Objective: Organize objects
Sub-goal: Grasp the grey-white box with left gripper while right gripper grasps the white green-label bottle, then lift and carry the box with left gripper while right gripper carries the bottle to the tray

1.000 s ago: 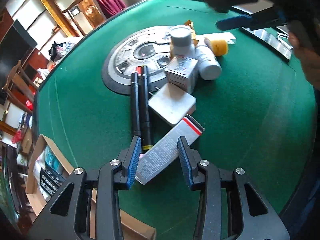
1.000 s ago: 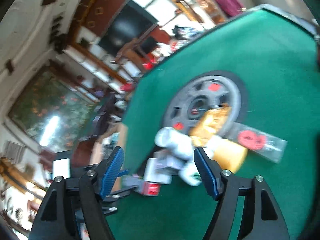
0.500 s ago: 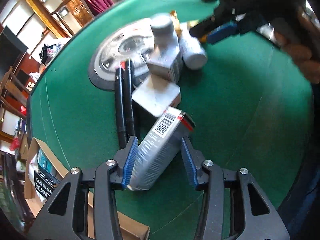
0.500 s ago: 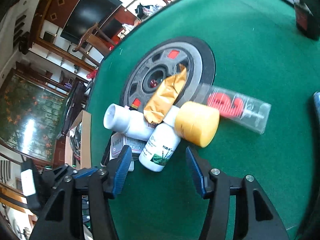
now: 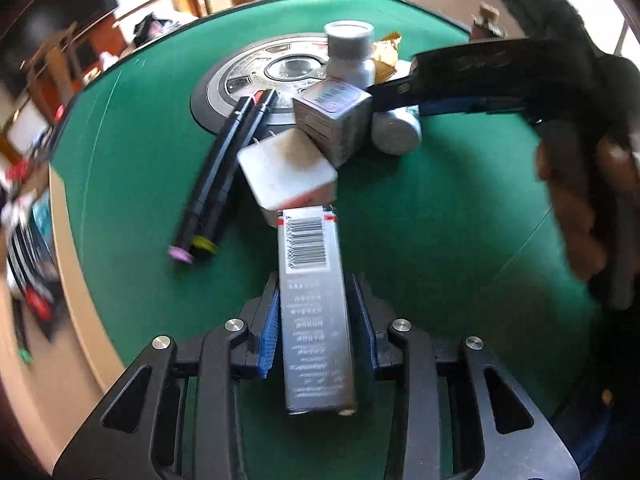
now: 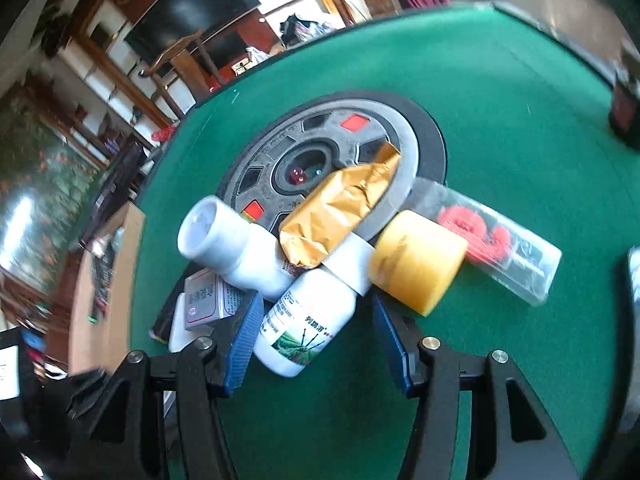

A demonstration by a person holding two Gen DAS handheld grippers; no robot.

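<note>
Left wrist view: left gripper (image 5: 316,328) closing around a long silver carton (image 5: 314,312) at six o'clock; grasp step, lift next. Right wrist view: right gripper (image 6: 318,340), spread, straddles white bottle (image 6: 306,320) at six o'clock; must squeeze.

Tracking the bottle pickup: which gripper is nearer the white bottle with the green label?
Right gripper: its fingers flank the bottle. The left gripper is closing around a long silver box.

I see daylight flooding in from behind the green table (image 5: 420,240), bright and slightly blown out. Beyond the table's rim my fisheye views bend hard and smear with motion blur. The hand (image 5: 580,200) right of it is badly blurred.
</note>
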